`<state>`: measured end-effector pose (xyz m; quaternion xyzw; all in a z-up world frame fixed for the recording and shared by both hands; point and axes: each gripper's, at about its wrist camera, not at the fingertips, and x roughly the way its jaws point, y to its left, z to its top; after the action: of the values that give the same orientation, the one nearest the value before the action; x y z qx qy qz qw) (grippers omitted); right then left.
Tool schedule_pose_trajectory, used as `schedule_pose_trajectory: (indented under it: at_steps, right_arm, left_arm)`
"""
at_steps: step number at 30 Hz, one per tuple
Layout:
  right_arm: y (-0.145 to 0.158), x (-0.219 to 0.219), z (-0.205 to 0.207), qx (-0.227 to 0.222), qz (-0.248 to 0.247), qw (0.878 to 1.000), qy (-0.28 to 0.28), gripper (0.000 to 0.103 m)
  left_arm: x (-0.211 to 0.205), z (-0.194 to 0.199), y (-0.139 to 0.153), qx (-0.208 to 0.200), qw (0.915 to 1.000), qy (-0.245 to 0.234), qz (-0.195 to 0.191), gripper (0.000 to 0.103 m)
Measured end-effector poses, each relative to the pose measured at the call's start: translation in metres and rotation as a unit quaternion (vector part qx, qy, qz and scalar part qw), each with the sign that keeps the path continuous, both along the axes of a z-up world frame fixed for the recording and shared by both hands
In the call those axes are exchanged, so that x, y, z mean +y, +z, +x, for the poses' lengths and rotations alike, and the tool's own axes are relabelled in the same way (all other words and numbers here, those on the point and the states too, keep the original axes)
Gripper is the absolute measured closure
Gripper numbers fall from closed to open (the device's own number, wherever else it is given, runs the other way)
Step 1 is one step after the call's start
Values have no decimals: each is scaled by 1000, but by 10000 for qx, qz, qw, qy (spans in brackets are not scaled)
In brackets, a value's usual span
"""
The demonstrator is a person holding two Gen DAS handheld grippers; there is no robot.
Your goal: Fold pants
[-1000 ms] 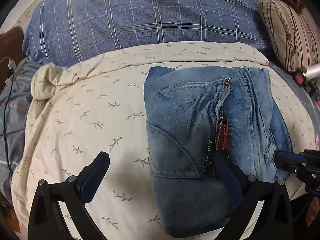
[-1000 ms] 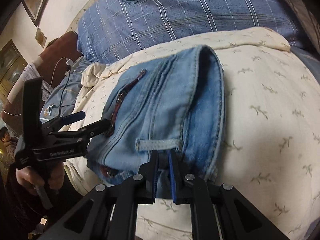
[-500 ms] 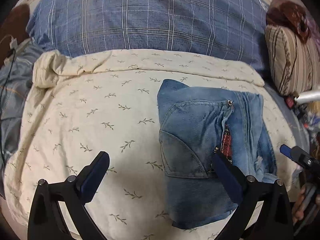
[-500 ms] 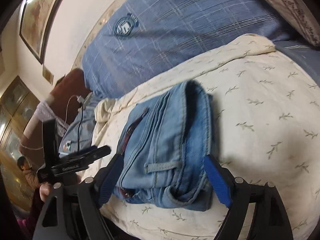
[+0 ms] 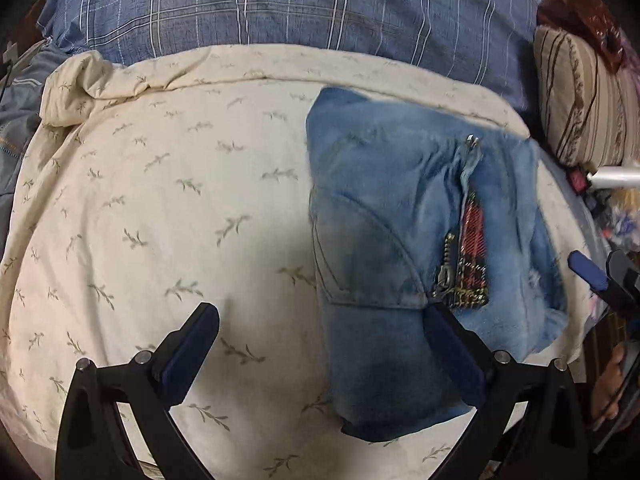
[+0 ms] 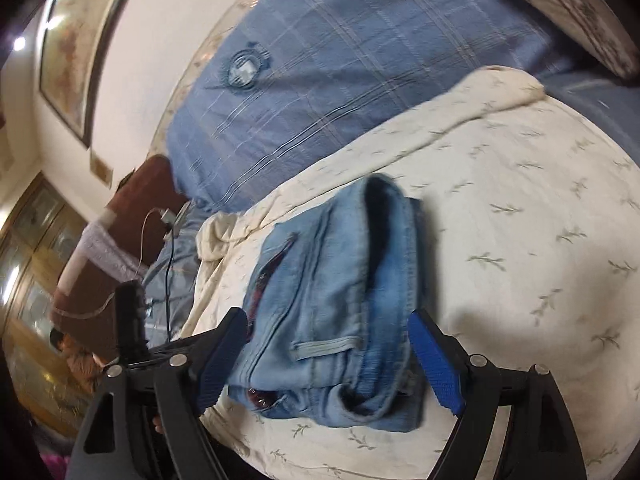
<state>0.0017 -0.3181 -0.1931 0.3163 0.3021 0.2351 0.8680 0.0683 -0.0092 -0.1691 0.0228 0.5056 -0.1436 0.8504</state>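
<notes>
The blue denim pants (image 5: 404, 240) lie folded into a compact bundle on a cream leaf-print blanket (image 5: 168, 208), zipper and red plaid lining showing. In the right wrist view the pants (image 6: 332, 304) show their waistband and a belt loop. My left gripper (image 5: 320, 352) is open and empty, held above the bundle's near left edge. My right gripper (image 6: 328, 360) is open and empty, its jaws spread on either side of the bundle's near end, above it. The right gripper's blue pad also shows at the right edge of the left wrist view (image 5: 588, 270).
A blue plaid pillow (image 5: 280, 4) lies behind the blanket. A striped brown cushion (image 5: 584, 100) sits at the far right. A brown headboard with a charging cable (image 6: 168, 240) and framed picture (image 6: 80, 40) lie left in the right wrist view.
My right gripper let go of the waistband, opened wide and pulled back and up. My left gripper drew back too; the bundle stays put on the blanket.
</notes>
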Motion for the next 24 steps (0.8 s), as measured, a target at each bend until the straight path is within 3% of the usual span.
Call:
schedule_pose_trajectory:
  at_steps: [4, 10, 13, 20, 24]
  right_arm:
    - [-15, 6, 12, 611, -361, 9974, -112, 20]
    - [-17, -22, 6, 458, 376, 9979, -279, 20]
    - [-30, -32, 12, 711, 813, 9939, -233, 20]
    - [-51, -26, 33, 1257, 1460, 9811, 156, 20]
    - [-63, -21, 42, 1479, 1693, 9740, 287, 24]
  left_arm:
    - [5, 3, 2, 142, 9997, 13, -178, 0]
    - [18, 11, 18, 156, 9972, 4, -726, 0]
    - [16, 12, 20, 187, 9965, -61, -817, 0]
    - [8, 3, -2, 634, 9897, -415, -1214, 1]
    - [11, 3, -5, 657, 9867, -496, -1401, 5]
